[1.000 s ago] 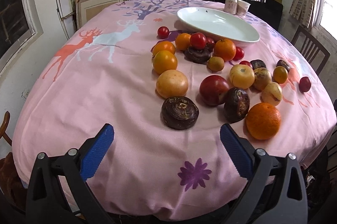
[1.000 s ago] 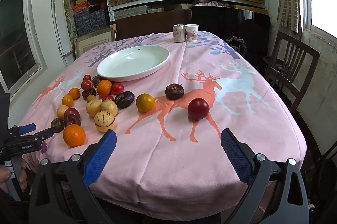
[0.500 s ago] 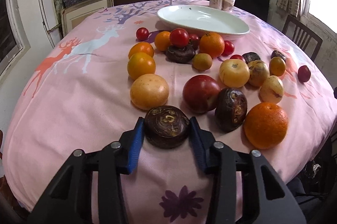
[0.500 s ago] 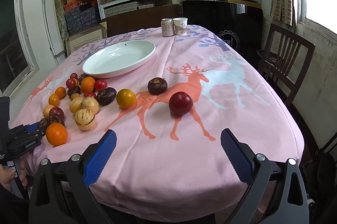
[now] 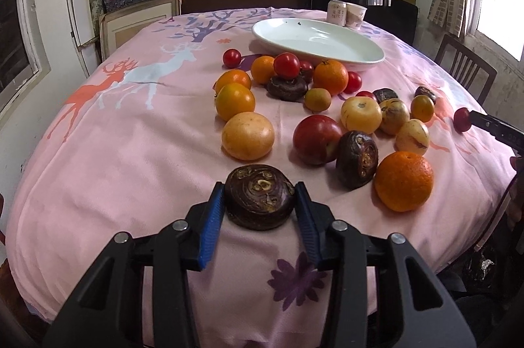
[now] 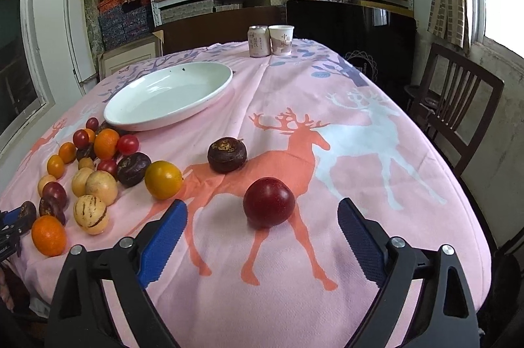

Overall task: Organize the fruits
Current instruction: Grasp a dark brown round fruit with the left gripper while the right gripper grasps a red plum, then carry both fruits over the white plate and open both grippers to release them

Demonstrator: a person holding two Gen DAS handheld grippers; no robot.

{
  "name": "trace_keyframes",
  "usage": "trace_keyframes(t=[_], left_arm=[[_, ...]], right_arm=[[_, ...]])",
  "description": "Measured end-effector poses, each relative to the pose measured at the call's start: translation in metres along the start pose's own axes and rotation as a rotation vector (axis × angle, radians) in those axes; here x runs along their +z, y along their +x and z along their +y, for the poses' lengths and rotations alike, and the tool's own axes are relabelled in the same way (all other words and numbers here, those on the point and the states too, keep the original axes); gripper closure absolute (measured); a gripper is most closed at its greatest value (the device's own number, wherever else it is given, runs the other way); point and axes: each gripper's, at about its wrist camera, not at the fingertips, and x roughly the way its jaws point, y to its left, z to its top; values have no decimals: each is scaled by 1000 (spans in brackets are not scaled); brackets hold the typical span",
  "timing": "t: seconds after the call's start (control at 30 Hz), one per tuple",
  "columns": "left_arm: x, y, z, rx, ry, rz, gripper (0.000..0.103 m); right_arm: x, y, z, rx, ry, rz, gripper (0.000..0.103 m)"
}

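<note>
Table under a pink deer-print cloth; white oval plate toward its far side, bare. Loose heap of fruit in front of the plate. Left gripper: blue jaws pinching a dark brown water chestnut at the near edge of the heap. Right gripper: jaws spread wide, closing, a red plum between them, untouched, on the cloth.
</note>
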Motion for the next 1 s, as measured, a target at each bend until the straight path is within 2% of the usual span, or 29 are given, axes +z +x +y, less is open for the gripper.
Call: trace_keyframes(t=[0.1,0.2,0.27,0.3,0.53,0.77,0.93,1.0], left_arm=[[-1,-1,2,6,-6,1,61],[0,1,3,15,-6,3,61],[-1,2,3,14,-5,4,61],[0,2,4,14,-5,5,61],[4,0,6,12,-12,-9,61],[18,-11,3,0,4,-53,61],[44,-17,-5,-23,30,-90,61],[63,-16,-10,-55,46,-100,61]], right_arm=[[1,15,-2,2,7,46,23],[1,22,2,-4,-22,54,38],[3,28,2,-15,-26,71,61],[4,29,1,-26,-24,75,64],[5,12,0,19,-17,47,64],[27,-17,8,96,-30,-21,64],[50,-15,12,144,-33,-31,64],[62,-10,14,168,-24,-24,64]])
